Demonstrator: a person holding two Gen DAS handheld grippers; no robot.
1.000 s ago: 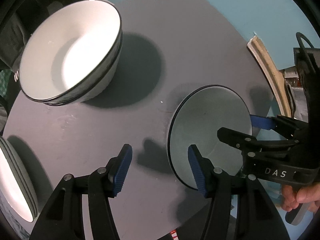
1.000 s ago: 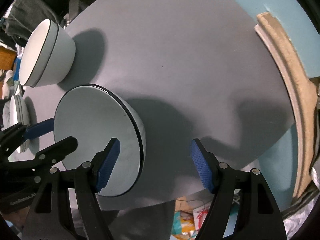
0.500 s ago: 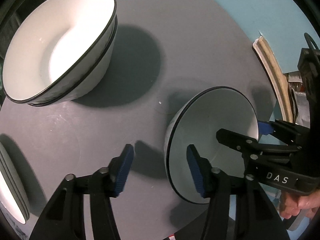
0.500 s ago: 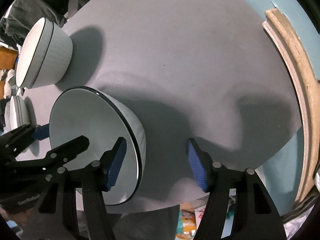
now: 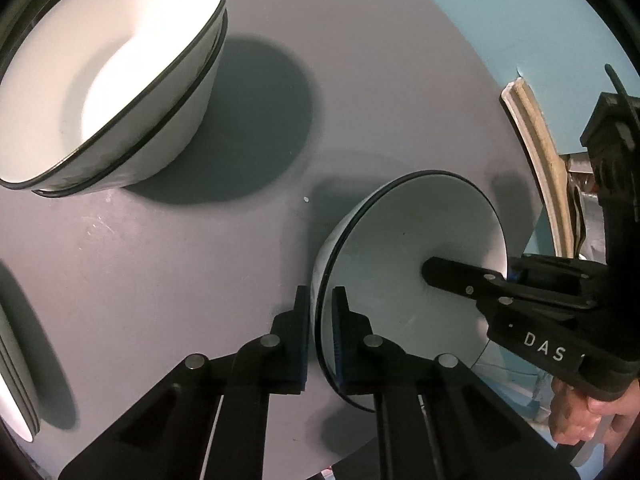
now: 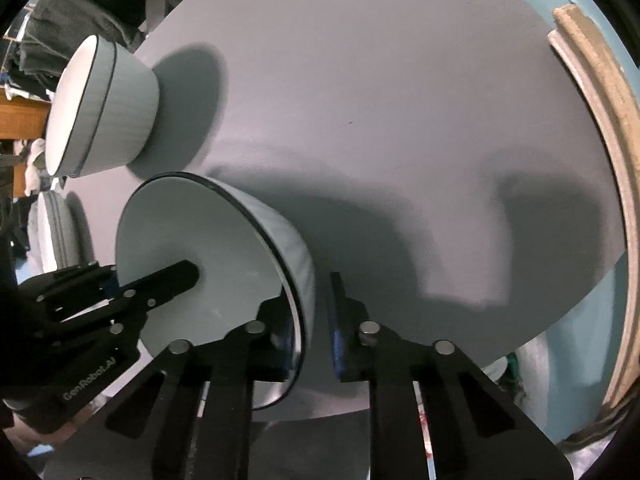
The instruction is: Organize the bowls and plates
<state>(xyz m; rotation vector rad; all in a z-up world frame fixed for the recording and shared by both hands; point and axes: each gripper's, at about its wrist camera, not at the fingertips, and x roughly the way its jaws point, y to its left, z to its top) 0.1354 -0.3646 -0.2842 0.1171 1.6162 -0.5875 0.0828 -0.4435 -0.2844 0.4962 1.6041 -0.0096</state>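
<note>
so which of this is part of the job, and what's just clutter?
Job: single bowl pinched at opposite rim edges by left gripper and right gripper; stacked bowls; stack at table edge.
Clutter: wooden hoop, dark clothing.

1. White letters "DAS" stand on the black body of the right gripper, at about four o'clock in the left wrist view.
2. "GenRobot.AI" stands on the black body of the left gripper, at about eight o'clock in the right wrist view.

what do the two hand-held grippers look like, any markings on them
Both are matte black with silver screw heads and blue pads on the fingers. The right hand-held gripper shows white letters "DAS"; the left hand-held gripper reads "GenRobot.AI" on its body.
</note>
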